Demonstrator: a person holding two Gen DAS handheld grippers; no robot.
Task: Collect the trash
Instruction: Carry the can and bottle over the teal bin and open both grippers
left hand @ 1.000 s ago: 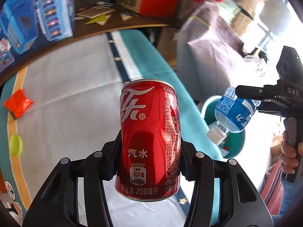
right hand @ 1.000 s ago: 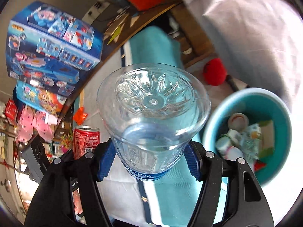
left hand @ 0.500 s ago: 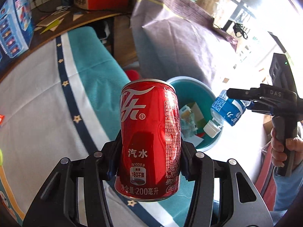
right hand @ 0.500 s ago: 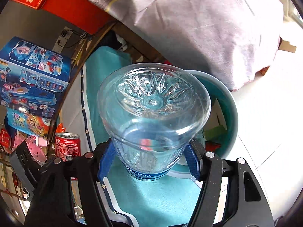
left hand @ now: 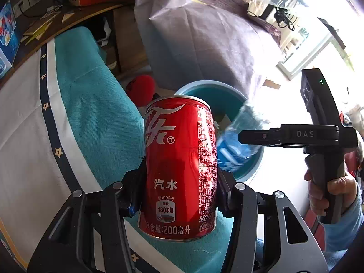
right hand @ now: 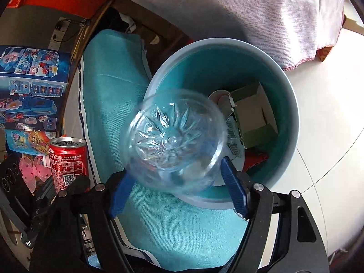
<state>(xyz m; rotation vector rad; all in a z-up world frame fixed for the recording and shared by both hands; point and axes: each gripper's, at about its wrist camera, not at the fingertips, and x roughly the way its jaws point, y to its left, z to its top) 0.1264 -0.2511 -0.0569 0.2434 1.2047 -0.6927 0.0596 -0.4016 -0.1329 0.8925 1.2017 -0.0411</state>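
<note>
Left tongs (left hand: 179, 193) clamp a red soda can (left hand: 180, 166) upright, held above the teal cloth of the table (left hand: 95, 118), beside the teal bin (right hand: 289, 104). Right tongs (right hand: 177, 191) have just been opening; the clear plastic bottle (right hand: 177, 136) sits between the blue pads (right hand: 234, 191), blurred, apparently loose, over the bin rim. Bin holds a cardboard box (right hand: 252, 116) and wrappers.

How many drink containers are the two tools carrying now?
2. A red soda can sits clamped in the left tool. A clear plastic bottle, blurred, is between the just-opened right tool pads, over the teal bin.
</note>
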